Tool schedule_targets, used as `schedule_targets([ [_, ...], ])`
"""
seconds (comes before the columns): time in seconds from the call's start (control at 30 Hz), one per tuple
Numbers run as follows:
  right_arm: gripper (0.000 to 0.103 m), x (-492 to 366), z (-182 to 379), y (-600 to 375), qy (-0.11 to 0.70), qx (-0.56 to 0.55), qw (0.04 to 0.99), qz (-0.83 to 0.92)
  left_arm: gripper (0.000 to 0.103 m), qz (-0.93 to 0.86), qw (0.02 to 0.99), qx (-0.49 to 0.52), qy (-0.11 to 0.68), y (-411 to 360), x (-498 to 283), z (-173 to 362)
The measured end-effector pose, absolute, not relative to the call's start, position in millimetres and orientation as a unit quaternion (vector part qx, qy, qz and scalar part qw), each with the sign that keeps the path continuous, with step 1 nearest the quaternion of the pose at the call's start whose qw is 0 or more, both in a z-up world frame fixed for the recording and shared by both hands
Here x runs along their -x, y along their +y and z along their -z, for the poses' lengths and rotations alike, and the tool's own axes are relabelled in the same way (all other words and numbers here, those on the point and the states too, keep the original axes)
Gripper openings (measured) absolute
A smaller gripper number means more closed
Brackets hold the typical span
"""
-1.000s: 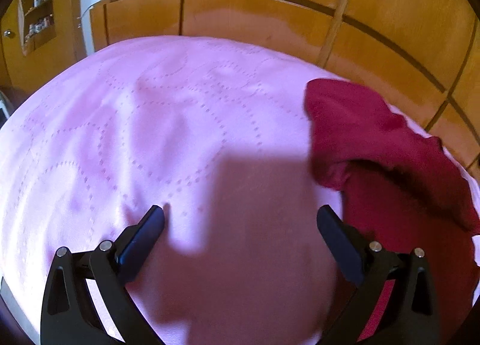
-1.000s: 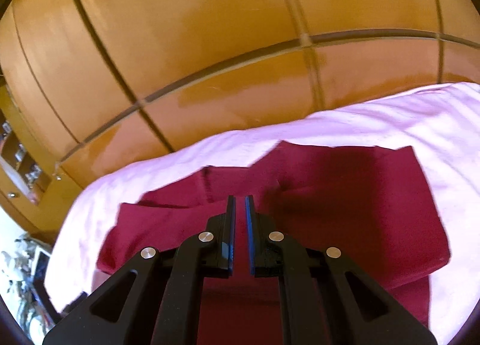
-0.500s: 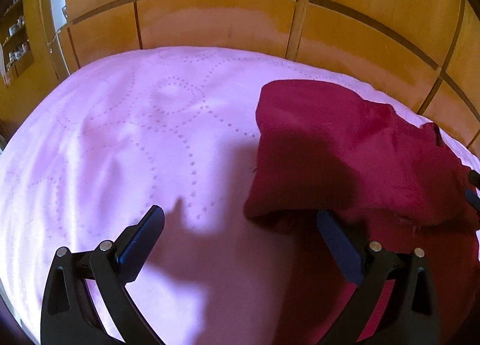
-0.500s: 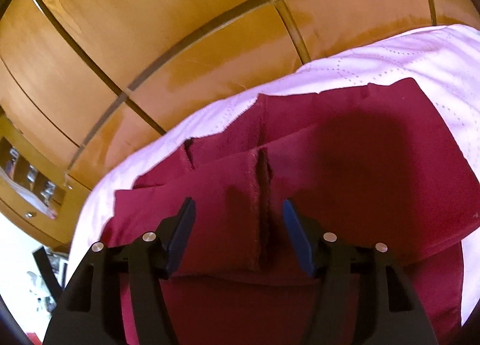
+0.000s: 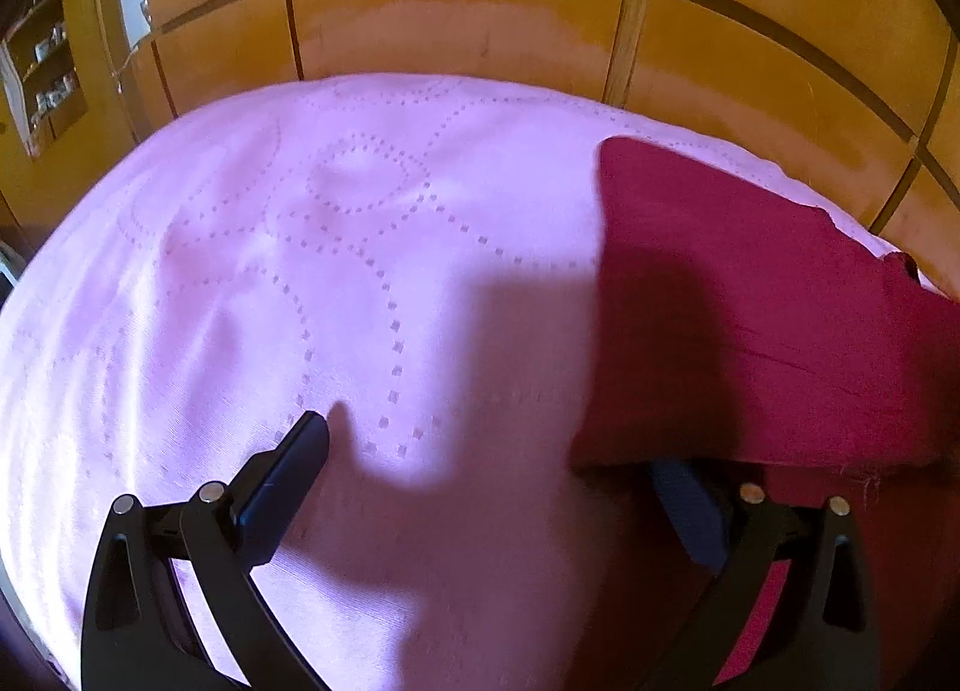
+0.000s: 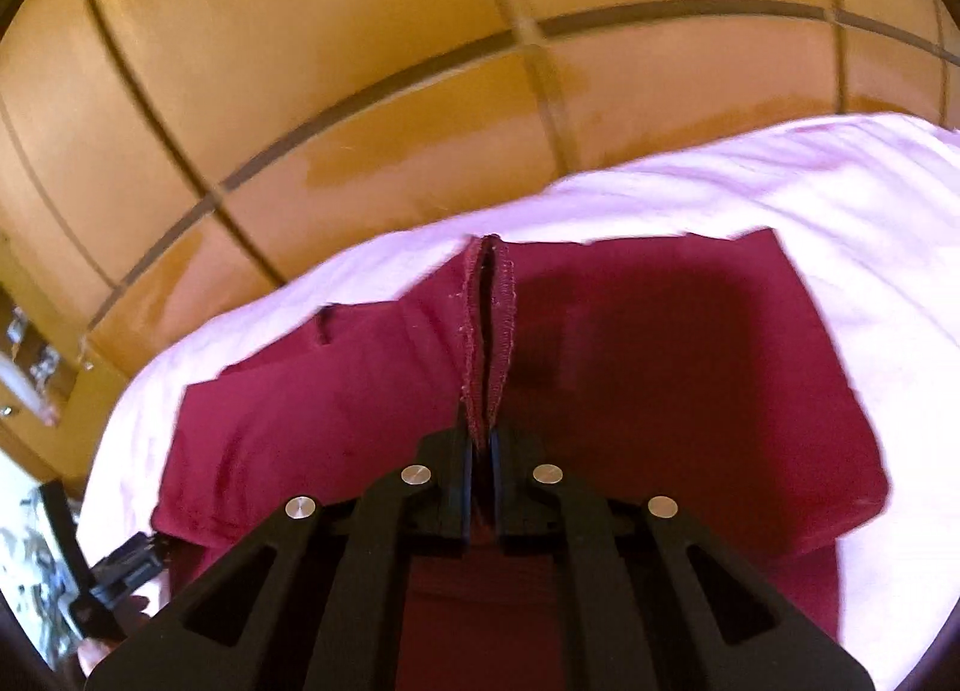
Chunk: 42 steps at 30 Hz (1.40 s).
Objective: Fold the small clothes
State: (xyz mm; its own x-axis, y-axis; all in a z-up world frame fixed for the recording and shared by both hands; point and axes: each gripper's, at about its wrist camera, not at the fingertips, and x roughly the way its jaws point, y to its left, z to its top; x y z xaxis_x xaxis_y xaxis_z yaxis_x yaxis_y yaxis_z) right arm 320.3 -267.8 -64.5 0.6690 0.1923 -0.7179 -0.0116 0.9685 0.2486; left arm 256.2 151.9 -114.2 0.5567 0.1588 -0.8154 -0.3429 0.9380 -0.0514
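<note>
Right wrist view shows your right gripper point(image 6: 480, 445) just clamped onto the stitched hem of the soft maroon garment point(image 6: 660, 391) lying on the quilted pink bed point(image 5: 360, 271), your left gripper point(image 5: 498, 463) gaping empty.

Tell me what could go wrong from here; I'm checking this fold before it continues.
The right gripper has just closed on only the stitched hem of the maroon garment, so that thin pinch may slip when lifted. The left gripper stands open with one finger tucked under the garment's edge, so a pull could drag or bunch the fold on the pink bedcover.
</note>
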Motion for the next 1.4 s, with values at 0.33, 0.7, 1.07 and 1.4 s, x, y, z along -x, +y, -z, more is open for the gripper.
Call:
schedule_targets([
  [0.33, 0.003, -314.0, 91.6, -292.4, 0.402, -0.153, 0.900, -0.070, 0.101, -0.140, 0.893, 0.149, 0.400, 155.5, -205.1, 94.6],
  [0.7, 0.003, -315.6, 94.7, -289.3, 0.395, -0.163, 0.901, -0.080, 0.099, -0.080, 0.922, 0.059, 0.373, 97.9, -272.1, 67.7],
  [1.07, 0.003, -317.8, 107.1, -291.3, 0.396, -0.174, 0.898, -0.083, 0.088, -0.089, 0.891, 0.084, 0.438, 111.2, -311.3, 118.1],
  [1.4, 0.031, -290.4, 49.2, -280.9, 0.320, -0.111, 0.937, -0.089, 0.101, -0.078, 0.917, 0.103, 0.377, 102.7, -287.7, 76.9],
])
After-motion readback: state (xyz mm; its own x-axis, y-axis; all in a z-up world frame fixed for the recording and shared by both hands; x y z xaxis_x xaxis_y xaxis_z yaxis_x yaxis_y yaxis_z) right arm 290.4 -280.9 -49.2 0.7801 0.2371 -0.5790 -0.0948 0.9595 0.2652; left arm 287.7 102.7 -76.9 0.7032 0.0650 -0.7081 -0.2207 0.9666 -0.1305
